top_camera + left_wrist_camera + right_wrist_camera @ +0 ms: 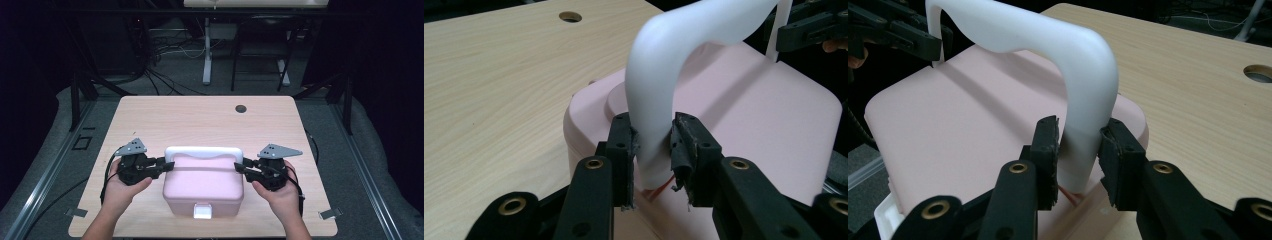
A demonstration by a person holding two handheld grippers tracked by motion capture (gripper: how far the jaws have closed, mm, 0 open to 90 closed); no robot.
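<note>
A pink box (202,185) with a white clasp (202,211) at its front sits near the front edge of the wooden table (175,120). Its white handle (202,151) stands upright over the lid. My left gripper (170,164) holds the handle's left leg, and in the left gripper view (653,145) both pads press on the handle (659,75). My right gripper (239,166) holds the right leg, and the right gripper view (1080,145) shows its pads against the handle (1048,40) above the pink lid (963,115).
A round cable hole (241,108) lies in the table's far side. Beyond the table, on the dark floor, are a white desk leg (207,50), cables and black frame posts. A hand holds each gripper from the near edge.
</note>
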